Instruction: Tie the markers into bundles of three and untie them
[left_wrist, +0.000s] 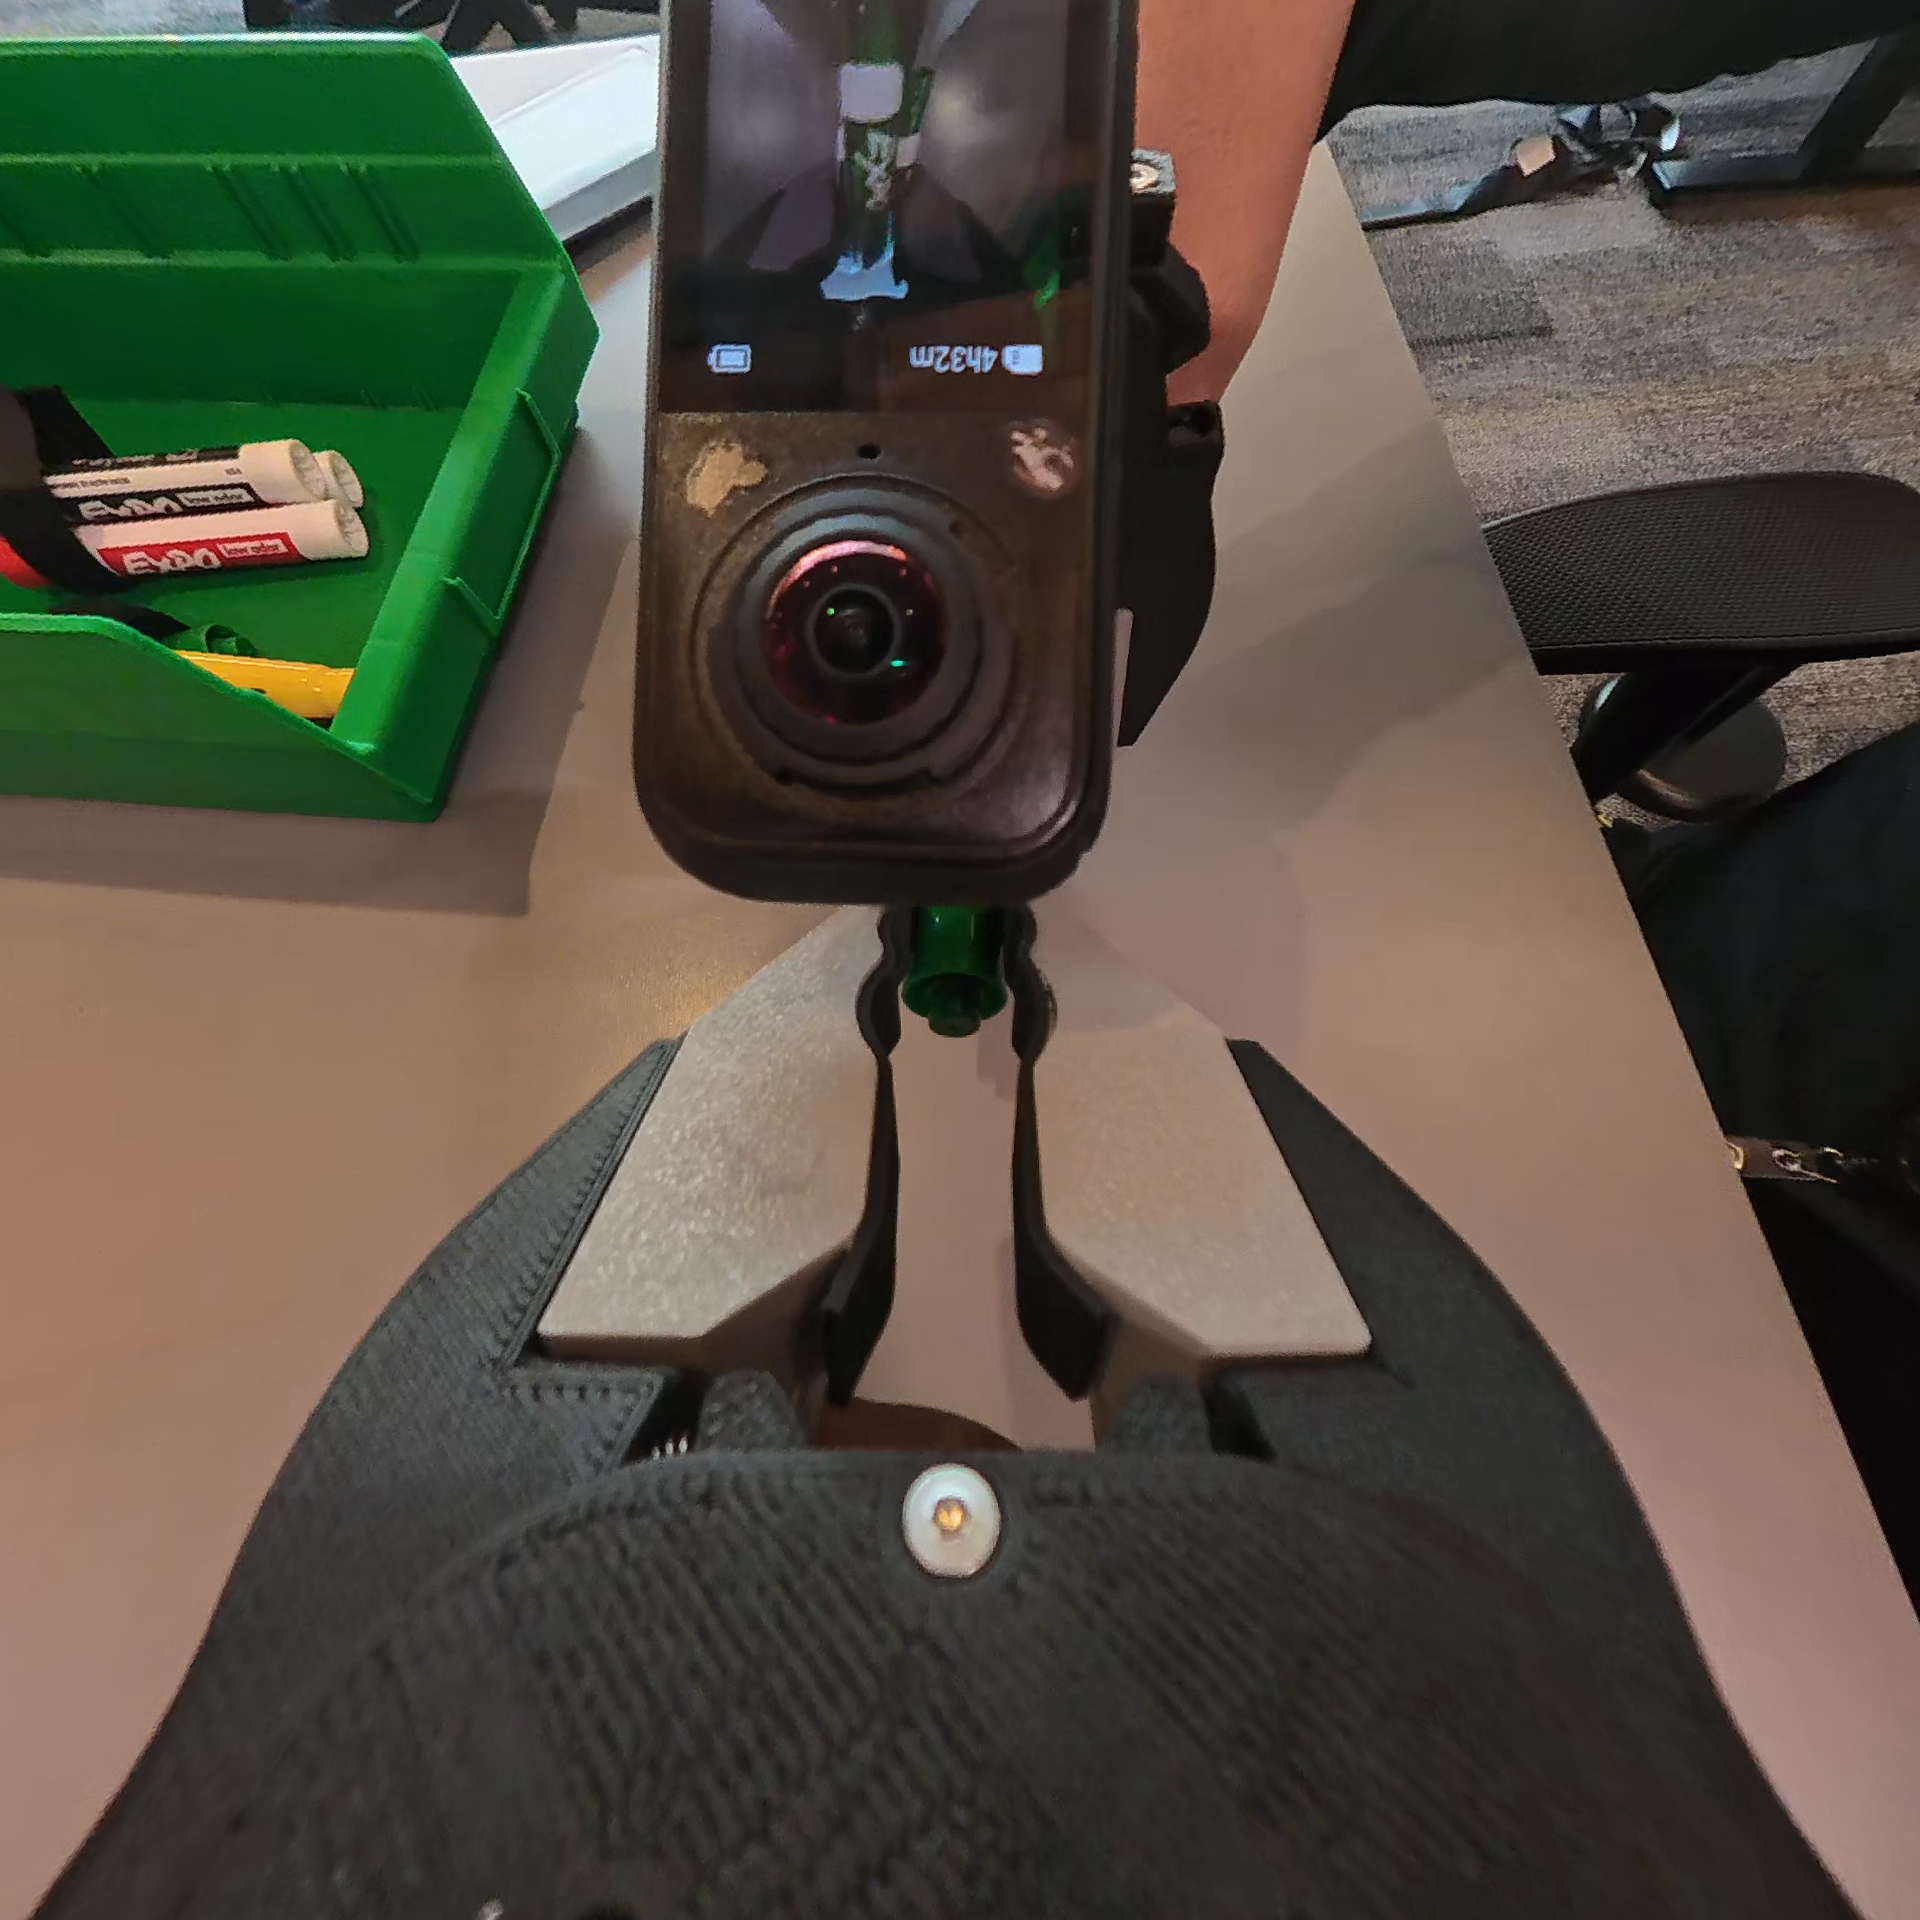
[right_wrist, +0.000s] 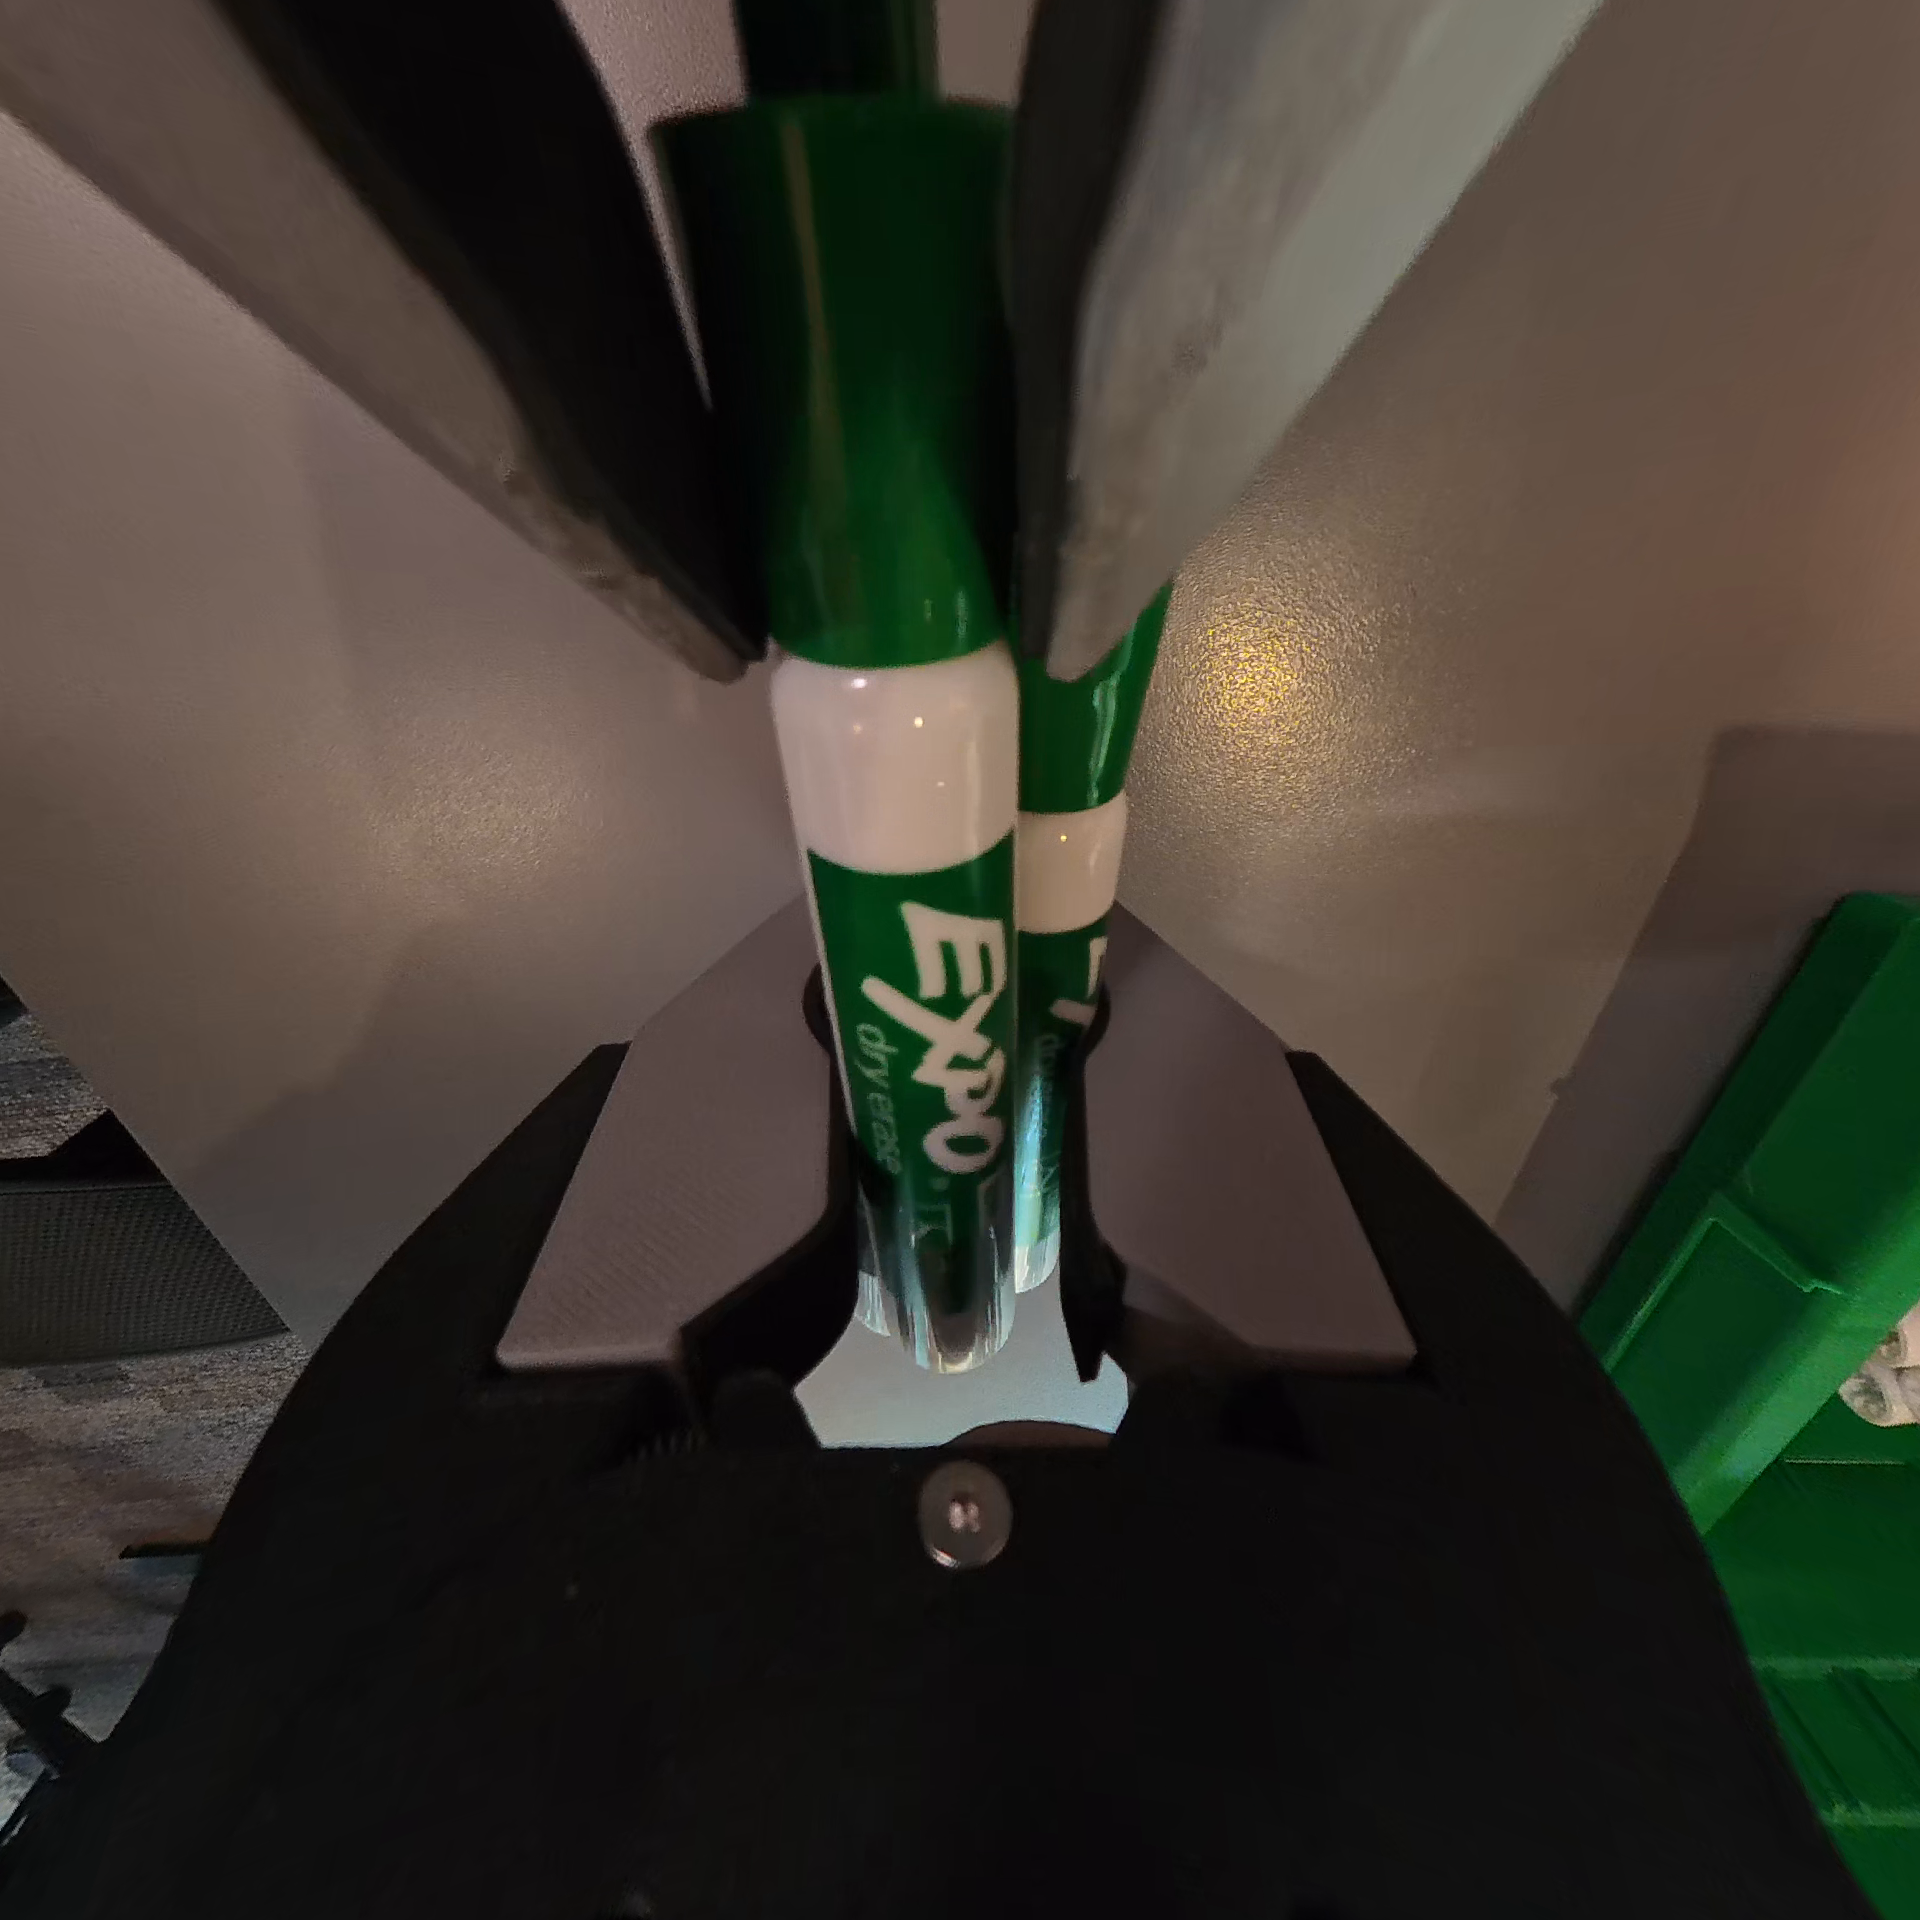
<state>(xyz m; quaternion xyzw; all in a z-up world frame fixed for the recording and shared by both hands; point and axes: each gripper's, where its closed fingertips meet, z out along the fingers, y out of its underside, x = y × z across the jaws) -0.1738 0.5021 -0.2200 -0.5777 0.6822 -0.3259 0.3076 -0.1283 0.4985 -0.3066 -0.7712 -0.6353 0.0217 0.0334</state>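
My left gripper (left_wrist: 954, 966) is shut on the cap end of a green marker (left_wrist: 951, 987), held above the table (left_wrist: 312, 1091). In the right wrist view, my right gripper (right_wrist: 961, 1023) is shut on green markers held side by side: one in front (right_wrist: 894, 935) and a second beside it (right_wrist: 1070, 862). They point away from the right camera, and the fingers (right_wrist: 1143, 364) of the left gripper clamp the front marker's green cap (right_wrist: 873, 416). The two grippers face each other nose to nose. The right gripper's camera body (left_wrist: 873, 623) hides most of the markers in the left wrist view.
A green bin (left_wrist: 312, 208) stands at the left and also shows at the right in the right wrist view (right_wrist: 1766, 1247). It holds a strapped bundle of black and red markers (left_wrist: 197, 509) and a yellow marker (left_wrist: 270, 681). A chair armrest (left_wrist: 1714, 561) lies beyond the table's right edge.
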